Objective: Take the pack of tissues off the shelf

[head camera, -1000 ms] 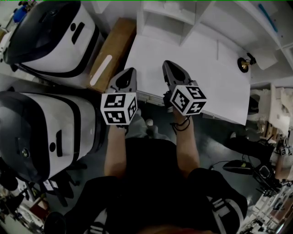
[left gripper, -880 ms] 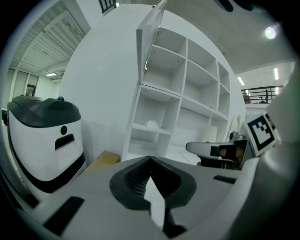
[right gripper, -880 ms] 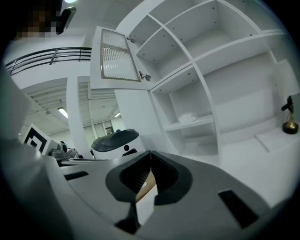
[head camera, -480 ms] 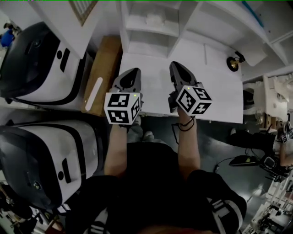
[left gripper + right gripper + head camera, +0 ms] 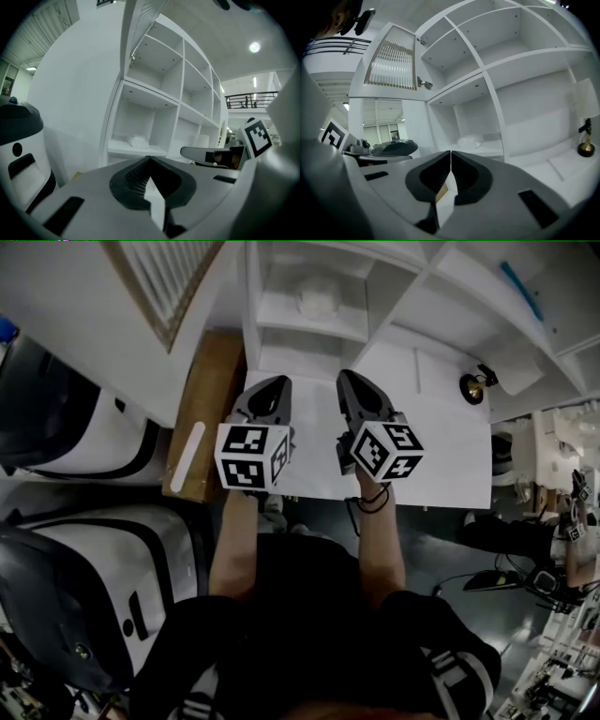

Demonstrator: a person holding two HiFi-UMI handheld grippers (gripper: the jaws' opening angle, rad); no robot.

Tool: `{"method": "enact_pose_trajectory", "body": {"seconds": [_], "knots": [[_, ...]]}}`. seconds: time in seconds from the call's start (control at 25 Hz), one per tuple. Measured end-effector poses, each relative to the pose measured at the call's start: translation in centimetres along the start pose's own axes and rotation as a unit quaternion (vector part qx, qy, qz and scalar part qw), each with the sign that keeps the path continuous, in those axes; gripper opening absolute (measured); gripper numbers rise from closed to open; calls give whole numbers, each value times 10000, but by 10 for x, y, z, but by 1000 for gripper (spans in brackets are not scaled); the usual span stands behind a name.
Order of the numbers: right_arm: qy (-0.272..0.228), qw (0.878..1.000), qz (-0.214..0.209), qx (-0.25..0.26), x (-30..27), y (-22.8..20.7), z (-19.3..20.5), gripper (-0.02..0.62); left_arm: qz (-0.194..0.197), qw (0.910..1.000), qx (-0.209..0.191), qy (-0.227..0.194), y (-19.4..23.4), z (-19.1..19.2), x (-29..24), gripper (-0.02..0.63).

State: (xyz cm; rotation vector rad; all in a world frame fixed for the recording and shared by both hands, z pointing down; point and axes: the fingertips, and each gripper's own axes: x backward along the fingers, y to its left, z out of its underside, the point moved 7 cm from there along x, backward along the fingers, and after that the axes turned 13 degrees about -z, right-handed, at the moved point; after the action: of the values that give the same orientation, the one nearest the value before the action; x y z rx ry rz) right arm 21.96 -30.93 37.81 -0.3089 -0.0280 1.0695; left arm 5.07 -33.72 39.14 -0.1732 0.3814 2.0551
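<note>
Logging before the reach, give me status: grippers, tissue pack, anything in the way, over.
Left gripper and right gripper shut, empty, over the counter. Tissue pack on the shelf, untouched. Nothing seen blocking.

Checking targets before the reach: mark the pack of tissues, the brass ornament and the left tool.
pack of tissues (image 5: 317,298), head view, middle of its white wrapper
brass ornament (image 5: 585,150), right gripper view, its round base
left tool (image 5: 150,158), left gripper view, where its shut tips meet
</note>
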Motion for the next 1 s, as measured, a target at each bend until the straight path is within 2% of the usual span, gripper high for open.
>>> {"method": "enact_pose_trajectory", "body": {"seconds": [0.12,0.32,0.52,0.8,1.0], "knots": [[18,10000,81,6,-5,-10,0,23,23,9999,-75,-84,3,-5,-17,8],[27,9994,341,-44,-8,-31,1,23,99,9985,-258,-470,8,-18,-44,8],[-24,9987,503,10,-7,-41,-11,23,282,9989,-223,-303,12,-22,-70,8],[-64,9980,621,137,-13,-56,-20,23,611,9959,-627,-213,1,-32,-104,8],[-105,9977,651,174,-19,-69,-32,23,538,9930,-1012,-283,-5,-48,-121,16]]}}
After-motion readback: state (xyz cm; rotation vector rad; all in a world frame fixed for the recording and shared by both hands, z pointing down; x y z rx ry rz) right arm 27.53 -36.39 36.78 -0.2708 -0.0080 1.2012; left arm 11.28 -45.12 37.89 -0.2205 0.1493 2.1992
